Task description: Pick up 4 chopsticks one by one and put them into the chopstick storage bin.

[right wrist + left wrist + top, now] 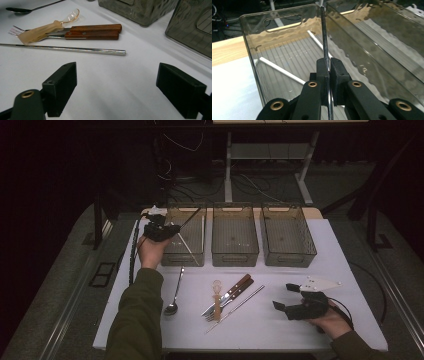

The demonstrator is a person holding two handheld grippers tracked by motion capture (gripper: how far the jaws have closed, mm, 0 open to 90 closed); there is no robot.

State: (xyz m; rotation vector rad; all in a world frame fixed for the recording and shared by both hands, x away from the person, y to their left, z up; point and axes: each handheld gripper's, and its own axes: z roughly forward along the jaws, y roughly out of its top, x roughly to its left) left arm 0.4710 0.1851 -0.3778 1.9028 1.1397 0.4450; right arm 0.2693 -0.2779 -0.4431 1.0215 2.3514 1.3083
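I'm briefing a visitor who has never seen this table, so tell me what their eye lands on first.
First come three smoky clear bins in a row at the table's far side. The left gripper is shut on a thin dark rod over the leftmost bin, where white sticks lie. Nearer, a spoon, wooden-handled cutlery and a metal rod lie before the open right gripper.

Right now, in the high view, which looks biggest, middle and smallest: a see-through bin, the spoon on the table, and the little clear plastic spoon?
1. The left bin, plainly biggest; all three bins look alike in size.
2. The metal spoon, long and thin.
3. The clear plastic spoon, which looks a bit shorter, though it lies partly over the fork, so that is less sure.
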